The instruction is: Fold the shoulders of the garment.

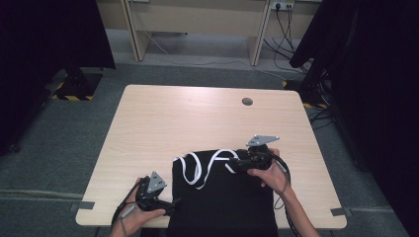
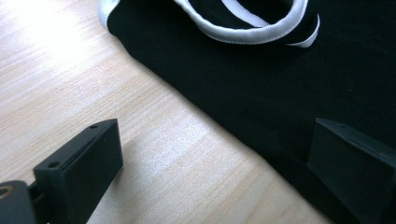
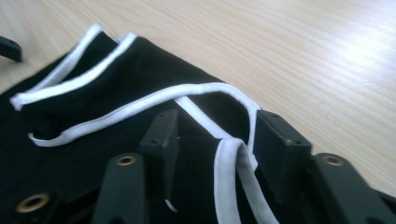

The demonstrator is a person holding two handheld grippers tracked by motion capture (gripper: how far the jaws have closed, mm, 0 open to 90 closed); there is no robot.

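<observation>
Black garment (image 1: 222, 202) with white trim (image 1: 197, 170): lower centre of frame, on worktop (image 1: 188, 118). Right gripper (image 1: 236, 165): fingers apart, straddling trim at the garment's upper edge. Left gripper (image 1: 174, 203): fingers apart at the garment's lower-left edge.

Pale wooden table (image 1: 163, 123), grey carpet floor (image 1: 59, 148)

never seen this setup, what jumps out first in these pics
A black garment with white trim lies at the table's near edge, hanging over it. The right gripper sits at its far right corner, jaws apart with a trim loop between them. The left gripper is open, straddling the garment's left edge.
</observation>
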